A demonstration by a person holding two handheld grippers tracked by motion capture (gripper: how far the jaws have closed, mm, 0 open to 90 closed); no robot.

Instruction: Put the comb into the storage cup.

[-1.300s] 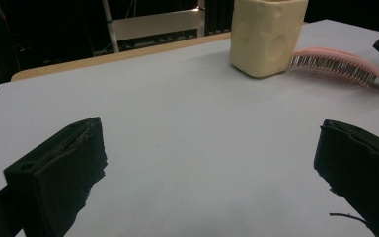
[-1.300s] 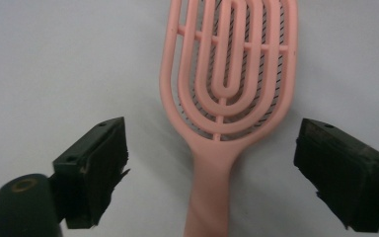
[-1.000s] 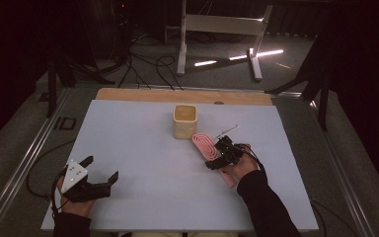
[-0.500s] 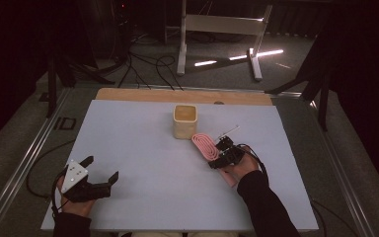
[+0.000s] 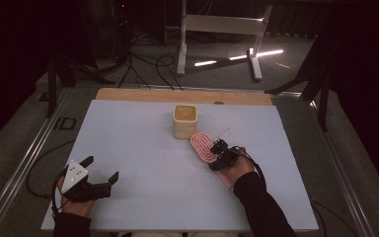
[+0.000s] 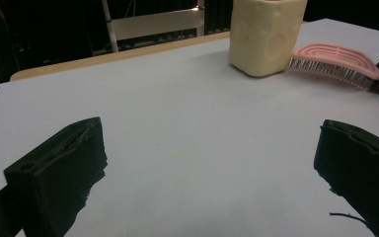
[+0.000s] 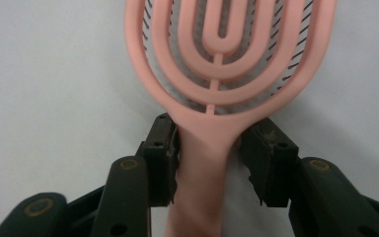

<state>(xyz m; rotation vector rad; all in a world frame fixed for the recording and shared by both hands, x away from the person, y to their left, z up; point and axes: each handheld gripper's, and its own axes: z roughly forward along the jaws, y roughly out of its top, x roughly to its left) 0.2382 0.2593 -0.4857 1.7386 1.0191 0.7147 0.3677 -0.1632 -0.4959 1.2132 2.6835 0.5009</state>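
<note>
Two grippers over the white surface (image 5: 143, 148). Right gripper (image 5: 220, 157) at 4 o'clock of centre, its jaws astride the handle of the pink vented hairbrush (image 7: 227, 64); they have just been closing, the left pad touches the handle, a gap shows at the right pad. Brush lies bristles down, just beside the cream cup (image 5: 185, 121), at its 5 o'clock. Left gripper (image 5: 96, 180) at 8 o'clock, jaws spread, nothing between.

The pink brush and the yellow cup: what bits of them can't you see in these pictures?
- Pink brush: its far end is cut off by the top edge of the right gripper view; the handle's end is hidden between the right gripper jaws.
- Bristles: underneath, hidden in the high view.
- Yellow cup: rim cut off by the top edge of the left gripper view.
</note>
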